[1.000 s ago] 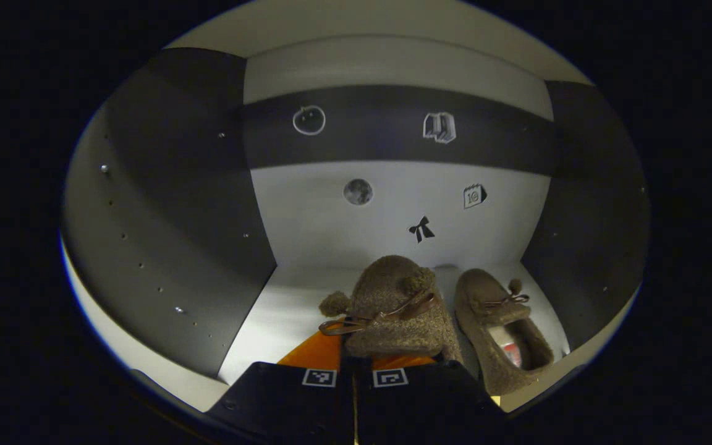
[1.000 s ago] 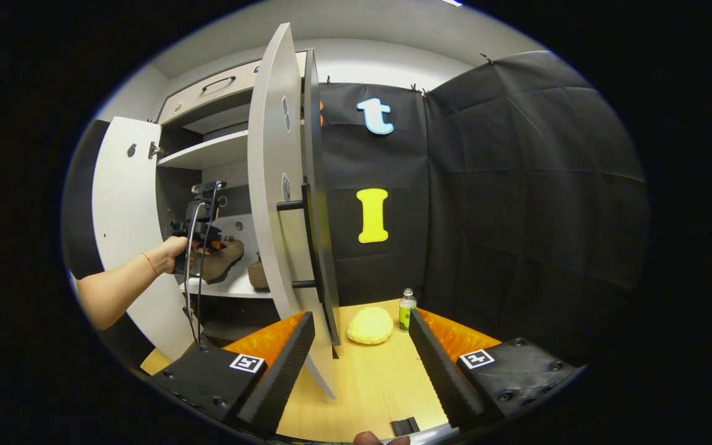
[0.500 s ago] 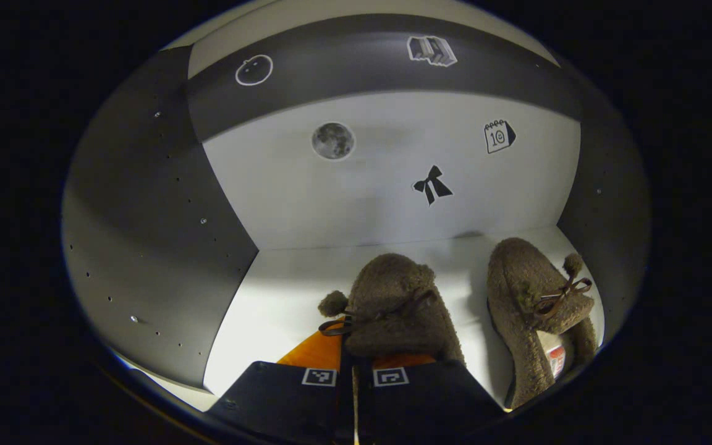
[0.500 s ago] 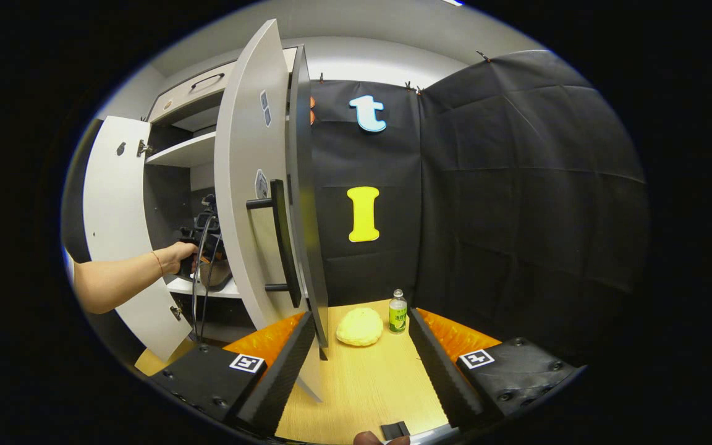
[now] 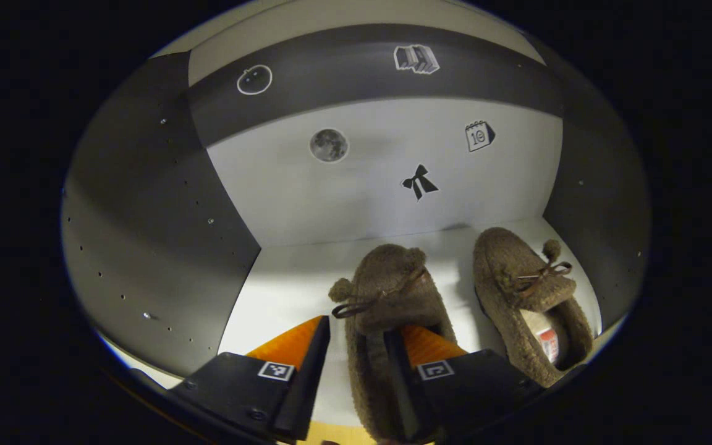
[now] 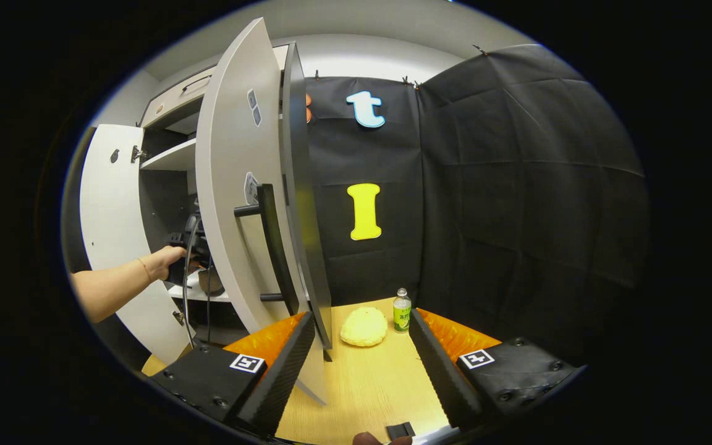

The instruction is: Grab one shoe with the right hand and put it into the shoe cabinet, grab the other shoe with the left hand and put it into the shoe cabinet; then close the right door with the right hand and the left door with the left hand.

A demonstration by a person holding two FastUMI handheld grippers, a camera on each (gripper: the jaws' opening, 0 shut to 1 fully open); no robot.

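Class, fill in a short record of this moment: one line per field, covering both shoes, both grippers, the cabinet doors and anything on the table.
Left shoe: the brown fuzzy slipper on the cabinet shelf, between the open fingers of the left gripper
Right shoe: its pair, on the same shelf beside it
Right gripper: open, holding nothing, over the wooden table
Right door: open
Left door: open
On table: yellow cloth, small green bottle
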